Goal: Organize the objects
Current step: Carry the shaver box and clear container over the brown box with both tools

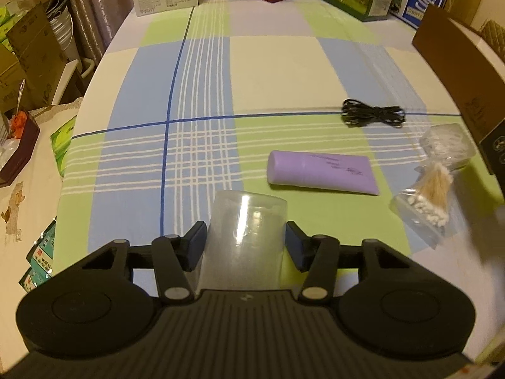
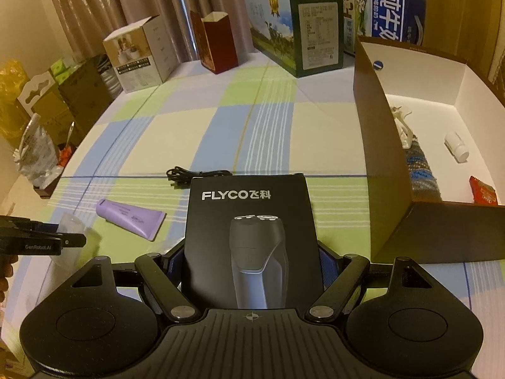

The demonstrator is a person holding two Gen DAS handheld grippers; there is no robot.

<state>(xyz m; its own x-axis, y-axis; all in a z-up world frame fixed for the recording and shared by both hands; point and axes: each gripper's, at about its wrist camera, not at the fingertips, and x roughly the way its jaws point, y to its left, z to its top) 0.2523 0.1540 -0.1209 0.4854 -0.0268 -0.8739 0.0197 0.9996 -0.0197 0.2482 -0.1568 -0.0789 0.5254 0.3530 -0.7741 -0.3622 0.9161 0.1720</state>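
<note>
The left gripper point(image 1: 244, 240) clamps a clear plastic cup point(image 1: 244, 230) over the checked tablecloth point(image 1: 202, 94). The right gripper point(image 2: 249, 268) grips a black FLYCO shaver box point(image 2: 249, 221) beside the open cardboard box point(image 2: 378, 145). Between them lie a purple tube point(image 1: 322, 172), a coiled black cable point(image 1: 372, 115) and bagged cotton swabs point(image 1: 426, 202).
</note>
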